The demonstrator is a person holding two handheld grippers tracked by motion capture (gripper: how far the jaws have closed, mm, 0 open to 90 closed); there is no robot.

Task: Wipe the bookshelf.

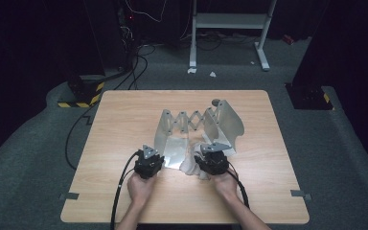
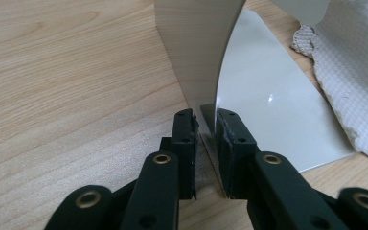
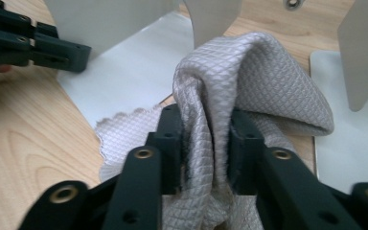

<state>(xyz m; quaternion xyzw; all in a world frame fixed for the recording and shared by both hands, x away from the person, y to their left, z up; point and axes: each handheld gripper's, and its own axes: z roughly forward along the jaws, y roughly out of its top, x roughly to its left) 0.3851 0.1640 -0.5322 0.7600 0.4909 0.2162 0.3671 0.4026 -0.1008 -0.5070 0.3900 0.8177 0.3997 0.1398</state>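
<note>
High view shows you at the near side of the table [image 1: 124, 120], with a gripper in each hand. A metal rack [image 1: 191, 124] stands in the middle. It has a bent plate at each end and a zigzag bar joining them.

Your left gripper [image 1: 148, 160] is at the near left plate [image 2: 268, 100]. In the left gripper view, its jaws stand on either side of the plate's upright edge. They are close together, with a thin gap on one side, so I cannot tell if they pinch the plate or just sit around it.

Your right gripper [image 3: 205, 143] has the cloth [image 3: 249, 81]. Its jaws are clamped on a bunched fold of it. The rest of the cloth lies in a heap on the table between the two plates, just right of the left plate.

My guess is that you are holding the rack steady while you get the cloth ready to go on it. Next, you would need to lift the cloth up clear of the table. Keep a firm pinch so the fold does not slip out. Keep the left gripper still, so the rack does not slide or fold up.
</note>
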